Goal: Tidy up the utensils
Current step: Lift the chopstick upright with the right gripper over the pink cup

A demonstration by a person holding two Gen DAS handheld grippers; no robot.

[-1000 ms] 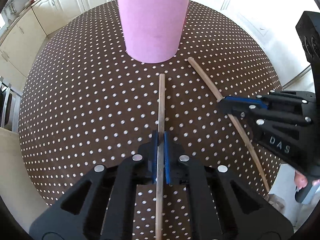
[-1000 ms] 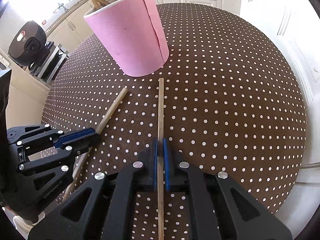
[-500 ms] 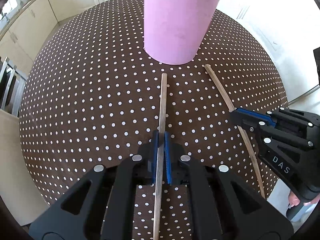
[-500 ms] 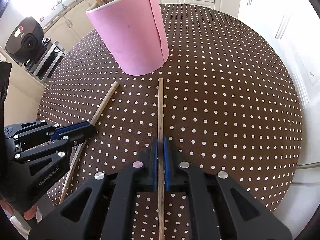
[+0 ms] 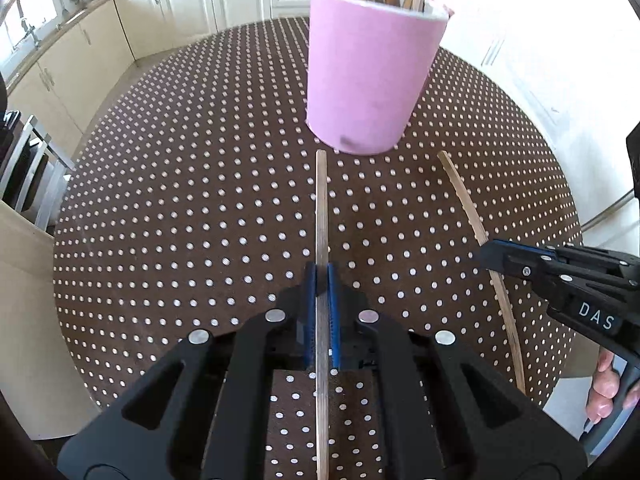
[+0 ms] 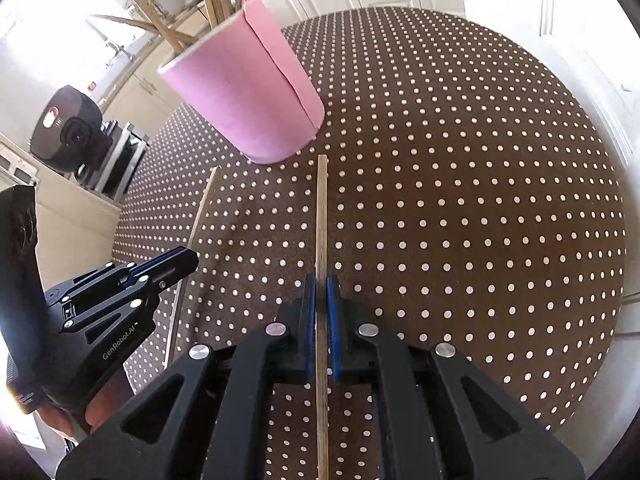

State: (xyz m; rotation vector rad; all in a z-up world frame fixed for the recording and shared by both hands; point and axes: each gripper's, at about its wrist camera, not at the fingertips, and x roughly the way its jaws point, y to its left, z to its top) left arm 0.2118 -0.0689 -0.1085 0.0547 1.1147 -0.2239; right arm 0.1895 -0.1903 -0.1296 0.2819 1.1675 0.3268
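Note:
A pink cup (image 5: 368,80) (image 6: 248,104) with several wooden sticks in it stands on the brown dotted table (image 5: 180,200) (image 6: 480,200). My left gripper (image 5: 321,276) is shut on a thin wooden stick (image 5: 321,208) whose far tip lies just short of the cup's base. In the right wrist view that left gripper (image 6: 192,258) and its stick (image 6: 202,212) appear at the left. My right gripper (image 6: 321,284) is shut on a second stick (image 6: 321,216) that also points at the cup. From the left wrist view, the right gripper (image 5: 486,254) holds this second stick (image 5: 472,224) at the right.
Cream kitchen cabinets (image 5: 160,12) line the wall beyond the table's far edge. A chair (image 5: 28,176) stands off the left side. A black camera-like device (image 6: 68,128) sits beyond the table's left edge. A person's fingers (image 5: 604,388) grip the right gripper's handle.
Both wrists have rolled and tipped, so the cup's rim and the sticks inside it now show. The cup has shifted right in the left view. Both sticks stay gripped.

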